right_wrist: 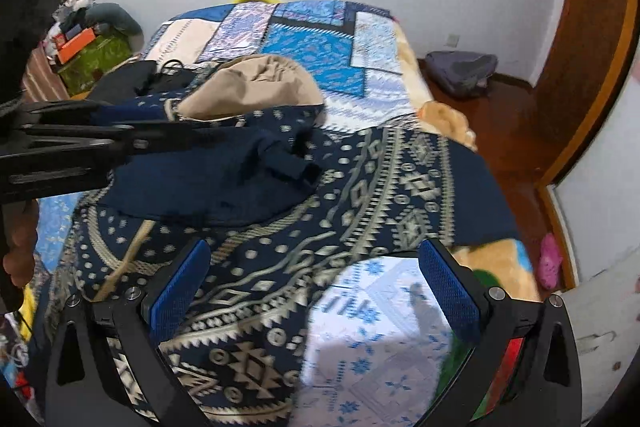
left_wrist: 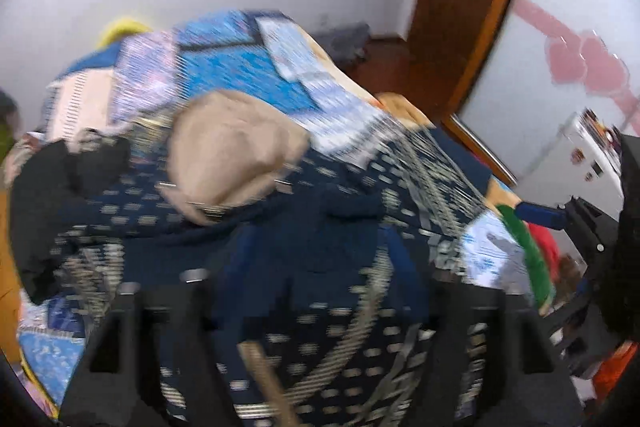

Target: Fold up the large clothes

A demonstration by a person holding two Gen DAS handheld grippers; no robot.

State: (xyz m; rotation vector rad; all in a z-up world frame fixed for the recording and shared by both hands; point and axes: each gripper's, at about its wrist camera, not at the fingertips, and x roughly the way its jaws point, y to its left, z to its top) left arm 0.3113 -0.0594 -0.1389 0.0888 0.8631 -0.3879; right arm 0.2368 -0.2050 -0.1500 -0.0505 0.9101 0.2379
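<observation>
A large navy garment with a cream geometric pattern (right_wrist: pixel 360 187) lies spread on the bed, a plain navy part (right_wrist: pixel 224 179) folded onto it. It fills the blurred left wrist view (left_wrist: pixel 340 307). My right gripper (right_wrist: pixel 316 287) is open above the garment's near edge, blue pads (right_wrist: pixel 180 287) wide apart. My left gripper (left_wrist: pixel 316 283) hovers low over the cloth with fingers (left_wrist: pixel 172 327) apart; it also shows from the side in the right wrist view (right_wrist: pixel 192 135), reaching in from the left.
A beige garment (right_wrist: pixel 256 87) and black clothes (right_wrist: pixel 132 79) lie behind on the blue patchwork bedspread (right_wrist: pixel 320 43). A grey bag (right_wrist: pixel 460 71) sits on the wooden floor at right. A cluttered green box (right_wrist: pixel 96 59) stands at left.
</observation>
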